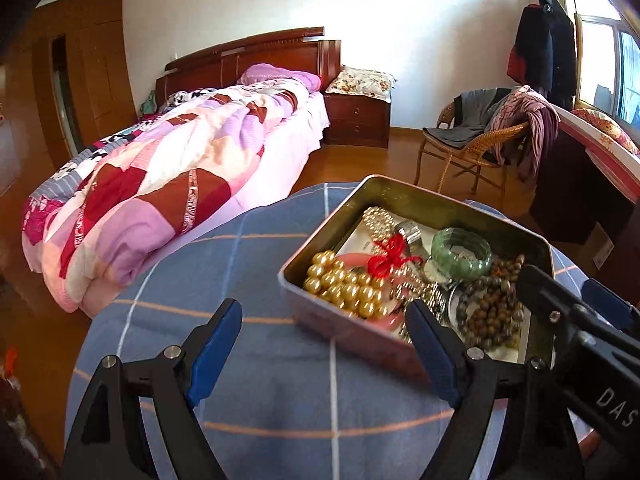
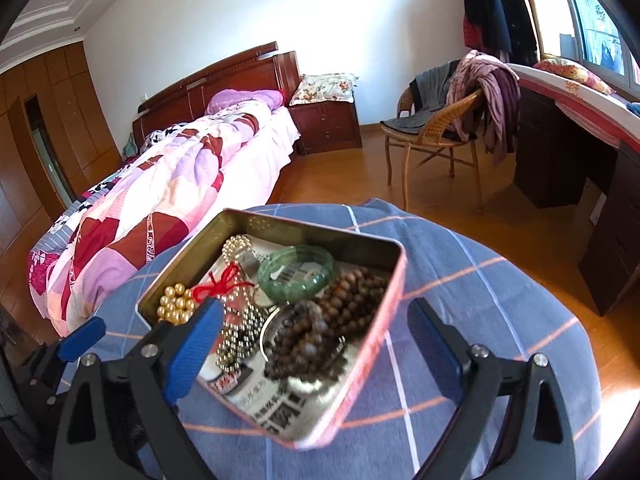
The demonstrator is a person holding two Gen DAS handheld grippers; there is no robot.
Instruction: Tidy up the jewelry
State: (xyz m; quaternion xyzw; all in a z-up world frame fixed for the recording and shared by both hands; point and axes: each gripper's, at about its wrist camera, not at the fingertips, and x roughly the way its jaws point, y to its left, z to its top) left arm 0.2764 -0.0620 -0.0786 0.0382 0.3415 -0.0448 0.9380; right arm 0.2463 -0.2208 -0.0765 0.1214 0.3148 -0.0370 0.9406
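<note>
Jewelry is seen gathered in an open tin (image 2: 372,292) on the blue checked desk (image 2: 472,272), centre of the right view. Inside it are found brown beads (image 2: 320,320), a green bangle (image 2: 296,270) and gold pearls (image 2: 176,304). Both the right claw (image 2: 316,336) and left claw (image 1: 324,344) are spread wide, nothing gripped (the right one being nearer).

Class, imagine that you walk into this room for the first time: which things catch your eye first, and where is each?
The open tin of jewelry on the blue checked cloth stands out first, with a green bangle beside brown beads and gold pearls in the near left corner. Behind it to the left lies a bed with a pink patchwork quilt.
</note>
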